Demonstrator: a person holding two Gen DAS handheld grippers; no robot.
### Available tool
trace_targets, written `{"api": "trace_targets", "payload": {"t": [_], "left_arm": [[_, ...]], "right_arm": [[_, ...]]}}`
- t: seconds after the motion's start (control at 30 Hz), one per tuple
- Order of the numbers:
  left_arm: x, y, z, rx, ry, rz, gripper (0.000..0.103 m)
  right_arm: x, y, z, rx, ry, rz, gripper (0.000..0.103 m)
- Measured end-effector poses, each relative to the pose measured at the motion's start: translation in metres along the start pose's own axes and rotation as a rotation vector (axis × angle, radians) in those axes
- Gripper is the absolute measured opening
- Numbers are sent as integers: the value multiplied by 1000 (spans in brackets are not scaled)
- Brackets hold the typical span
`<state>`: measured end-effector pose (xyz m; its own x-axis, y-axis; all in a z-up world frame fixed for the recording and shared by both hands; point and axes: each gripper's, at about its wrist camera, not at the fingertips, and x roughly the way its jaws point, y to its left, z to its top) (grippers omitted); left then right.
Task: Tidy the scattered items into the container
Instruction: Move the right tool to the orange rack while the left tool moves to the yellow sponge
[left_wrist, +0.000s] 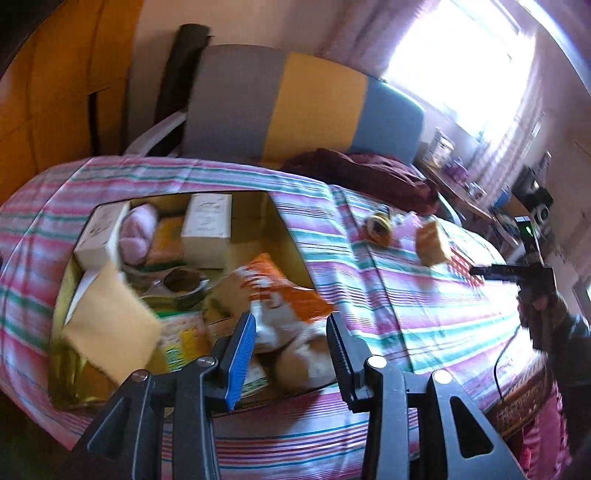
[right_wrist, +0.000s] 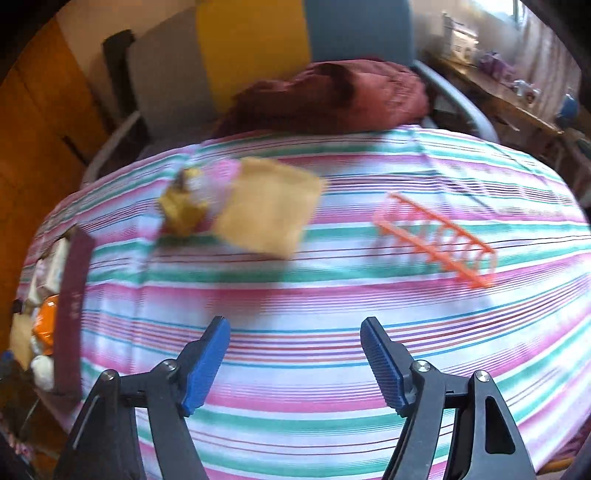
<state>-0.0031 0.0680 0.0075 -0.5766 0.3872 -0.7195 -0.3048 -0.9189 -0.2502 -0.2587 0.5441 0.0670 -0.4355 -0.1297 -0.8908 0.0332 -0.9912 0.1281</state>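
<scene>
An open cardboard box (left_wrist: 291, 240) sits on the striped bedspread (left_wrist: 406, 302), holding white cartons, a pink ball, a yellow sponge (left_wrist: 110, 325) and an orange-and-white packet (left_wrist: 280, 291). My left gripper (left_wrist: 291, 319) hovers open over that packet, which lies below the fingers. My right gripper (right_wrist: 295, 325) is open and empty above bare bedspread (right_wrist: 295, 369). It also appears at the right edge of the left wrist view, as the right gripper (left_wrist: 517, 275). A blurred, tilted second yellow sponge (right_wrist: 269, 210) lies ahead of it, beside a small yellow-brown item (right_wrist: 183, 208). An orange plastic rack (right_wrist: 436, 240) lies to the right.
A maroon cloth (right_wrist: 332, 96) is heaped at the head of the bed, below a grey, yellow and blue headboard (left_wrist: 295, 99). The box's maroon outer wall (right_wrist: 72, 314) shows at the left of the right wrist view. A cluttered wooden desk (left_wrist: 461, 192) stands past the bed.
</scene>
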Motion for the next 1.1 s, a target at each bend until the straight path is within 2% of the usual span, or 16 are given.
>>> {"api": "trace_targets", "payload": {"t": [0.07,0.2,0.3,0.4,0.47,0.53,0.63,0.8,0.97,1.1], "left_arm": [[5,-13,3,29,13,-22,41],[16,-33,5,60,51,-54,41],[27,-46,8,66,83,-75,41],[36,-60,12,88,96,-88,41],[42,-72,16,113,109,-98,41],[49,-86,18,144,126,-110,41],[62,-107,22,187,154,-128,42],[81,-142,32,248,183,-160,42],[109,-185,48,314,203,-187,45],[134,-223,64,356,216,-222,45]], "right_arm": [[-1,-16,6,-15,2,-31,81],[0,-39,19,-112,-22,-120,82],[7,-49,24,-207,-20,-156,83],[19,-61,32,-244,14,-146,83],[29,-67,38,-263,31,-145,88],[36,-73,45,-266,31,-140,89],[47,-79,54,-274,39,-118,89],[68,-88,62,-299,105,-55,92],[73,-103,62,-260,79,-18,92],[76,-110,62,-238,93,-5,90]]}}
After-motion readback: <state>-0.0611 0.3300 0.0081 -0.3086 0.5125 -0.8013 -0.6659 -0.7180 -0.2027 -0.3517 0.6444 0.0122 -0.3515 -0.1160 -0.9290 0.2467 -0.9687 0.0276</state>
